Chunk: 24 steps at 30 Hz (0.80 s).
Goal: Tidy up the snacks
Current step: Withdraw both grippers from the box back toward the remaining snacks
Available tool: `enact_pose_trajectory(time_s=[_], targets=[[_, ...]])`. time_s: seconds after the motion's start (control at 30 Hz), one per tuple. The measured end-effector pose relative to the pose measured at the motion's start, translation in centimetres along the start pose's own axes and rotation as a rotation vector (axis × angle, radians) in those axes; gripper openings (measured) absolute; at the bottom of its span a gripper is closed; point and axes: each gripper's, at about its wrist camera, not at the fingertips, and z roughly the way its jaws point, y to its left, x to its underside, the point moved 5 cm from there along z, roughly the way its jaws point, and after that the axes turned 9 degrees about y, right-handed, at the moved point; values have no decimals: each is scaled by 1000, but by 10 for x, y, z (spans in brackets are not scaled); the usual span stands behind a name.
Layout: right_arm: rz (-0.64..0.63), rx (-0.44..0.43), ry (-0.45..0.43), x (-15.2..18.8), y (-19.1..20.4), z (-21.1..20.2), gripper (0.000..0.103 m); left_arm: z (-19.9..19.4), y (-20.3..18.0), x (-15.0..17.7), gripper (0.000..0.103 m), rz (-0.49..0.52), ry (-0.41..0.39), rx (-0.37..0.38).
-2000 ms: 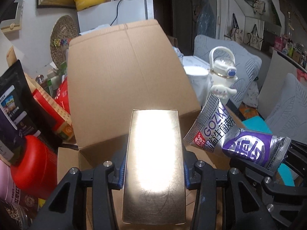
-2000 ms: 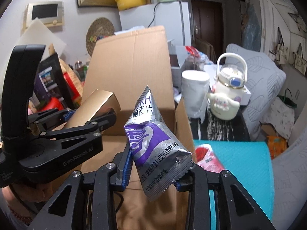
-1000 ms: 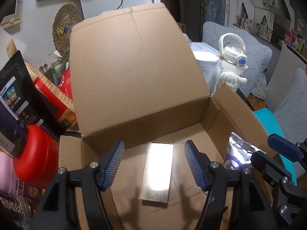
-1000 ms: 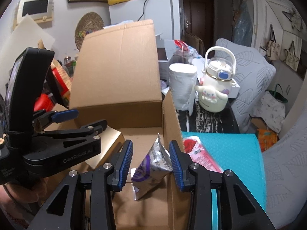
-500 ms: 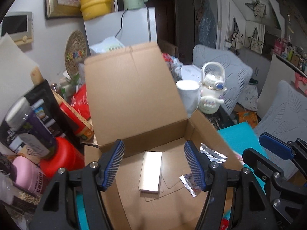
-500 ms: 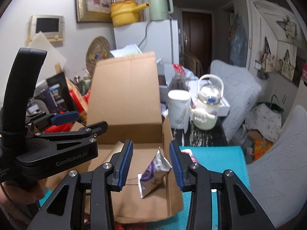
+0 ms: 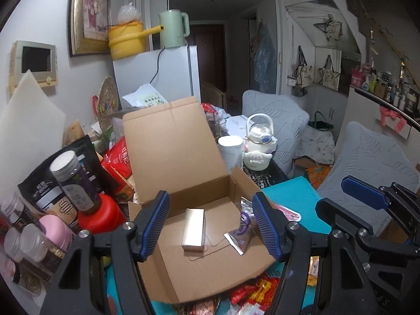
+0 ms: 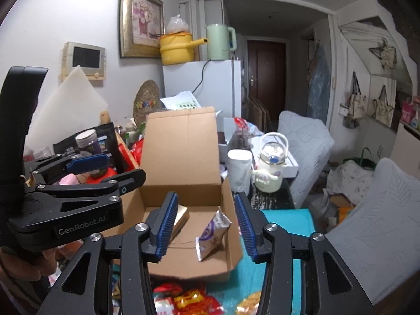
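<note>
1. This was a lived-in home, a small and crowded living room.
2. A white fridge (image 7: 168, 76) stood by the wall with a yellow pot (image 7: 127, 39) and a green kettle (image 7: 173, 29) on top.
3. A framed flower picture (image 7: 88, 13) hung on the wall, and an intercom panel (image 7: 34, 67) sat below it.
4. Grey cushioned chairs (image 7: 278, 120) stood near a dark entrance door (image 8: 266, 76).
5. Tote bags (image 7: 304, 74) hung on the far wall.
6. A cartoon-dog water jug (image 7: 260, 144) and a heap of food packets and jars (image 7: 65, 197) crowded the table beside an open cardboard box (image 7: 173, 147).
</note>
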Motion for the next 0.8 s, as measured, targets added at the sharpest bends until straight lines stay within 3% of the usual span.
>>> enact_pose_trajectory(time_s=[0.1, 0.17, 0.47, 0.8], targets=[[0, 4, -15, 8, 5, -18, 48, -18, -2, 10, 66, 3, -14, 9], [0, 8, -21, 15, 9, -29, 50, -29, -3, 18, 74, 2, -24, 10], [3, 3, -31, 49, 28, -67, 60, -70, -5, 61, 74, 5, -53, 22], [20, -18, 11, 96, 43, -80, 61, -83, -8, 110, 74, 4, -34, 57]])
